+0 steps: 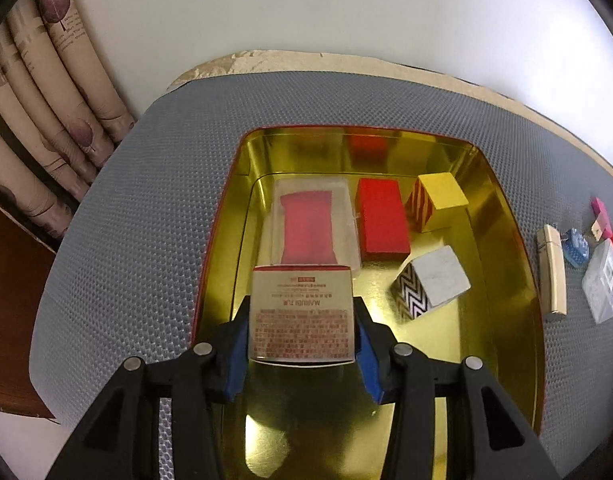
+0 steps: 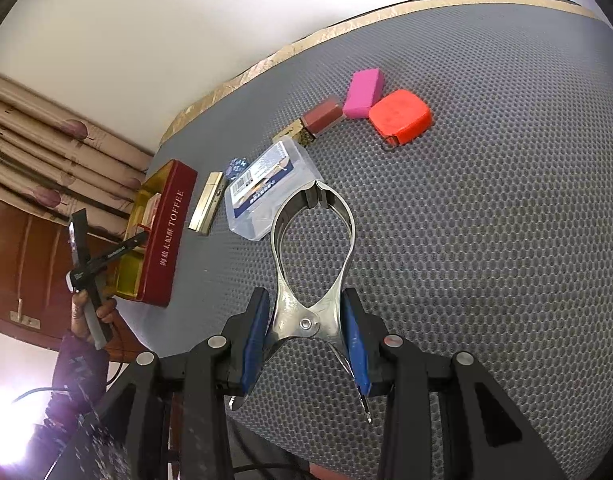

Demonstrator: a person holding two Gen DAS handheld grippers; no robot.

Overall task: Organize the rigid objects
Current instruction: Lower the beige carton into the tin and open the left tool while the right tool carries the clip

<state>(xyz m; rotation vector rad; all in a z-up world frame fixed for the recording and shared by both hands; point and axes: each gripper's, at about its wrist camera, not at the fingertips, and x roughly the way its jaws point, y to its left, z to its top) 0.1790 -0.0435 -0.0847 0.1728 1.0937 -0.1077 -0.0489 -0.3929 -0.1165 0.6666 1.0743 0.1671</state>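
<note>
My left gripper [image 1: 302, 320] is shut on a silver carton with red print [image 1: 301, 314], held over the gold tin tray [image 1: 502, 216]. In the tray lie a clear case with a pink insert [image 1: 308, 226], a red box [image 1: 381, 218], a yellow striped cube [image 1: 436, 200] and a white zigzag cube [image 1: 430, 282]. My right gripper [image 2: 304, 328] is shut on a metal spring clamp [image 2: 312, 248], above the grey mat [image 2: 486, 240]. The clamp's tip sits near a clear plastic box [image 2: 266, 188].
On the mat right of the tray lie a gold lighter [image 1: 552, 270] [image 2: 205, 208], a blue piece [image 1: 575, 248], a lipstick [image 2: 318, 120], a pink block [image 2: 363, 92] and an orange tape measure [image 2: 400, 116]. A curtain [image 1: 46, 112] hangs at the left.
</note>
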